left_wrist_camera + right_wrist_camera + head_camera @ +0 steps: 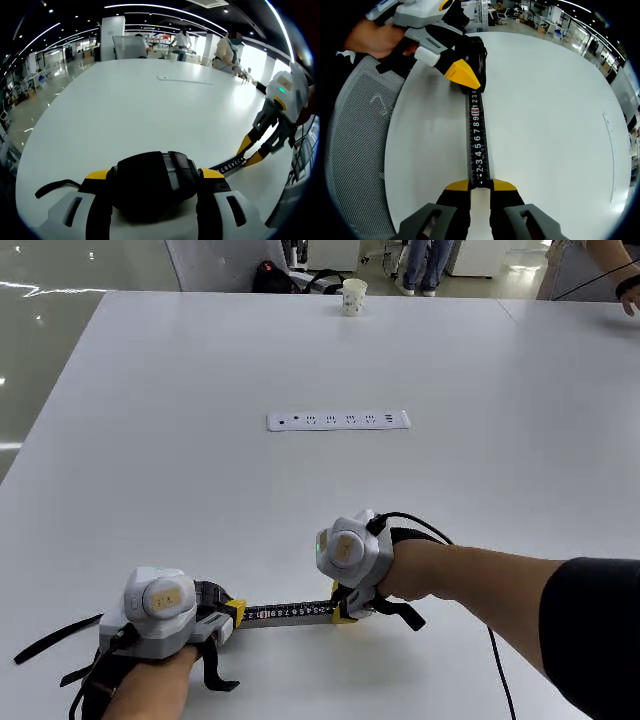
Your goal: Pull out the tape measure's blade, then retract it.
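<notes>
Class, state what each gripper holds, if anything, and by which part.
The left gripper clamps the tape measure's black case by its sides; the right gripper pinches the blade at its tip.

The blade (476,140) of the tape measure (474,50) carries black digits, legible in the right gripper view: 2 to 9, a red-marked figure that looks like 10, then 1 to 4. In the head view its numbers are too small to read.

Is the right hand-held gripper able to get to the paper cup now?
Probably not: the paper cup stands far off past the power strip, and the right hand-held gripper is shut on the blade.
</notes>
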{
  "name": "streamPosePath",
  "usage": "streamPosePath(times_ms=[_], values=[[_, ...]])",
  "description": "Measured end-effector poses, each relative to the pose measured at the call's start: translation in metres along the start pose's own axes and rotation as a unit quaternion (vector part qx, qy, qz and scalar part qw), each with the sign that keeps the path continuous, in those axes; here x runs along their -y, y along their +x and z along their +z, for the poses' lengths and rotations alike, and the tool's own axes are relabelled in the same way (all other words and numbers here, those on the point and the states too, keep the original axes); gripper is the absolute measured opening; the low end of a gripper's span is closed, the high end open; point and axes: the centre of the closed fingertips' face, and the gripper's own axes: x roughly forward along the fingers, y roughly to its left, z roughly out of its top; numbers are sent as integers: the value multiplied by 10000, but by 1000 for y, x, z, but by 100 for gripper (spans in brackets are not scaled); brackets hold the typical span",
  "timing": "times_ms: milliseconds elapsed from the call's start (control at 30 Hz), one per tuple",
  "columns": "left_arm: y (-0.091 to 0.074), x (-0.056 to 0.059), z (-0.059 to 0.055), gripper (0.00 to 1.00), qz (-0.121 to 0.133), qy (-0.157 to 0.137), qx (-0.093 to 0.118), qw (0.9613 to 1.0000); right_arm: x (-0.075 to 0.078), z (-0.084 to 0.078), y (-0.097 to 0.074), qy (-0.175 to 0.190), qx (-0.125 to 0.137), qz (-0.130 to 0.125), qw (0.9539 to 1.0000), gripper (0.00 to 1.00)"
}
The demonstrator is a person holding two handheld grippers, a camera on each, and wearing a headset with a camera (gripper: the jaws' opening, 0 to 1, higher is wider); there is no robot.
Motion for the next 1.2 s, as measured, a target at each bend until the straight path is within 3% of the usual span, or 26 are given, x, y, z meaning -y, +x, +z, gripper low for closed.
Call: streamPosePath(times_ms=[1200], values=[[-1,0,-1,64,-35,-16,-47,10000,0,14,6,-14,63,24,10000,10]])
